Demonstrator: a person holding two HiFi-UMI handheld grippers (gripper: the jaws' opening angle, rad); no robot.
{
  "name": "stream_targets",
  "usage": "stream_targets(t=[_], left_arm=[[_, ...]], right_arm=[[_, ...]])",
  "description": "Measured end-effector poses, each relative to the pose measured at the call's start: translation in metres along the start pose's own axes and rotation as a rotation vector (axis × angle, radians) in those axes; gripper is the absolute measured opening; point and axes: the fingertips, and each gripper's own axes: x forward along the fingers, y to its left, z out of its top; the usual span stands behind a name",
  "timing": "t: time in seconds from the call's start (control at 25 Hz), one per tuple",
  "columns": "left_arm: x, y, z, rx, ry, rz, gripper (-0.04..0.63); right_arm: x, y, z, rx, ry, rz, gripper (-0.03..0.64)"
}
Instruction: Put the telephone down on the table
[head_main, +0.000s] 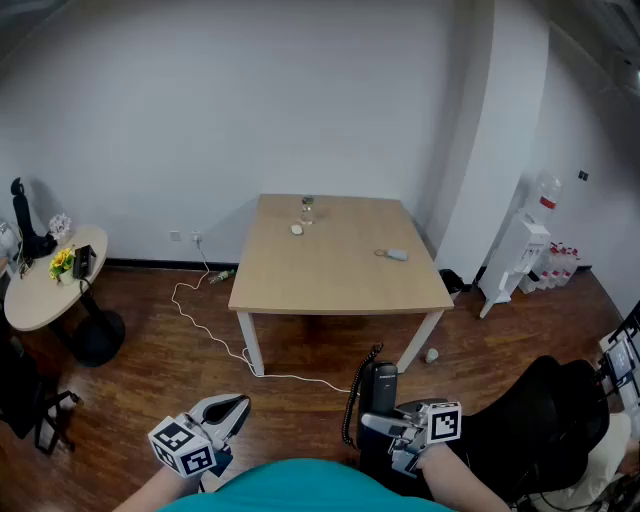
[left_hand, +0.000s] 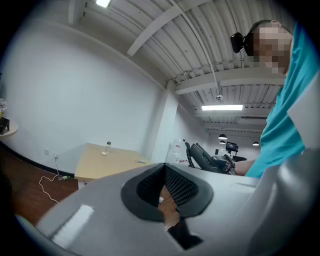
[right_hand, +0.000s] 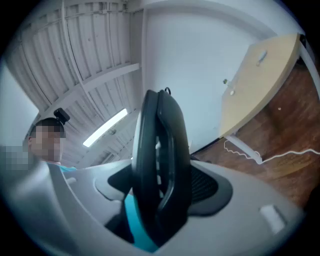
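Near me, my right gripper (head_main: 388, 424) clamps the one black telephone (head_main: 379, 386), fingers (right_hand: 207, 186) spread wide around it, above the wooden floor (head_main: 150, 370). My left gripper (head_main: 226, 412) is empty, fingers (left_hand: 184, 186) meeting at the tips. Far ahead, one worktop (head_main: 300, 280) carries three small objects (head_main: 396, 254).

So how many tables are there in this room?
2. The big rectangular table stands in the middle, against the far wall. The small round table is at the left edge of the head view. More could be hidden outside the picture.
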Motion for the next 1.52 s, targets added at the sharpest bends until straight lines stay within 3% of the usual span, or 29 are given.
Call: stream_targets(t=[0.36, 0.56, 0.8, 1.2, 1.52], left_arm=[[0.045, -0.030, -0.002, 0.007, -0.012, 0.023, 0.006], [0.059, -0.018, 0.001, -0.004, -0.010, 0.032, 0.006], [0.070, 0.041, 0.013, -0.013, -0.027, 0.011, 0.006], [0.105, 0.173, 0.055, 0.013, -0.005, -0.107, 0.006], [0.166, 0.224, 0.077, 0.032, 0.001, -0.103, 0.006]], right_arm=[[-0.046, -0.025, 0.024, -0.039, 0.069, -0.058, 0.324], [-0.040, -0.040, 0.037, -0.019, 0.079, -0.061, 0.324], [0.007, -0.064, 0.062, -0.033, 0.065, -0.065, 0.324], [0.106, -0.103, 0.138, -0.040, -0.044, -0.111, 0.324], [0.130, -0.153, 0.207, -0.007, -0.055, -0.111, 0.324]])
